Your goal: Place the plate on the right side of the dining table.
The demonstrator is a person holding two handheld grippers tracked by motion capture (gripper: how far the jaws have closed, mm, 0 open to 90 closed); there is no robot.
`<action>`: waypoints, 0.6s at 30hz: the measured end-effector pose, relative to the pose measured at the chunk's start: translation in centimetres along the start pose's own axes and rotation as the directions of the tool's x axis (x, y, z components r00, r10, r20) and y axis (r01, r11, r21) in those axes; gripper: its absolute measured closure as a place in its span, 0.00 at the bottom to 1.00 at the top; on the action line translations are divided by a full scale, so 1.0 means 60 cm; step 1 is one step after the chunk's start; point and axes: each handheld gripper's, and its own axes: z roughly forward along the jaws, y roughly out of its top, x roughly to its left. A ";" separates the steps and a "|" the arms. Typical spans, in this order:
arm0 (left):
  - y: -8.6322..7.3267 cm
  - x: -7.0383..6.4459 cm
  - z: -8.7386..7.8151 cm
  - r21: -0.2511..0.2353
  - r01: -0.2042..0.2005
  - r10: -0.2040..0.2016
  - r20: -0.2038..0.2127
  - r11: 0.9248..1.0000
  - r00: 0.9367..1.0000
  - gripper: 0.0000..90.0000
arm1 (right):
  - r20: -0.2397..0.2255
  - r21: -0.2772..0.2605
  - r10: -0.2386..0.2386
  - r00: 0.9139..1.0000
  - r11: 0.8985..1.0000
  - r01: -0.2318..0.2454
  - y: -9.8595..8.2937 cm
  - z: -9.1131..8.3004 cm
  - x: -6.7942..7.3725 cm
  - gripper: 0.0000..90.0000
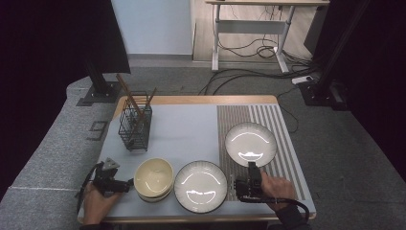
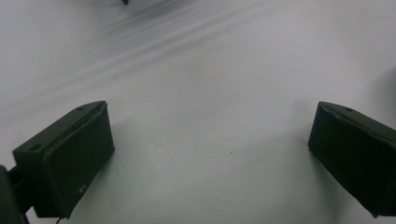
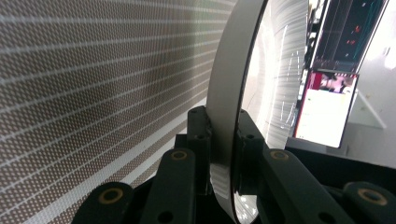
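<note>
Right gripper [image 3: 223,154], black and two-jawed, is clamped on the near rim of a white, glossy round plate with a ribbed edge [image 1: 251,143], which lies on the brown-and-white striped placemat [image 1: 282,127], likely for lifting; the person's right hand [image 1: 276,188] holds it low, pointing forward; left gripper [image 2: 210,154] rests wide apart and empty on the pale grey mat [image 2: 210,70], beside stacked cream ceramic bowls [image 1: 153,178].
</note>
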 end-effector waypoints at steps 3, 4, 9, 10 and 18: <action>0.000 0.000 0.000 0.000 0.000 0.000 0.000 1.000 1.000 0.00 | -0.003 0.018 0.009 1.000 1.000 -0.009 -0.008 0.012 0.003 0.90; 0.000 0.000 0.000 0.000 0.000 0.000 0.000 1.000 1.000 0.00 | -0.007 0.024 0.012 1.000 1.000 -0.012 -0.010 0.014 0.003 0.90; 0.000 0.000 0.000 0.000 0.000 0.000 0.000 1.000 1.000 0.00 | -0.020 0.043 0.022 1.000 0.999 -0.021 -0.021 0.037 0.011 0.90; 0.000 0.000 0.000 0.001 0.000 0.000 0.000 1.000 1.000 0.00 | -0.024 0.053 0.019 1.000 0.998 -0.018 -0.022 0.039 0.011 0.90; 0.000 0.000 0.000 0.001 0.000 0.000 0.000 1.000 1.000 0.00 | -0.041 0.067 0.031 0.999 0.997 -0.029 -0.026 0.065 0.028 0.90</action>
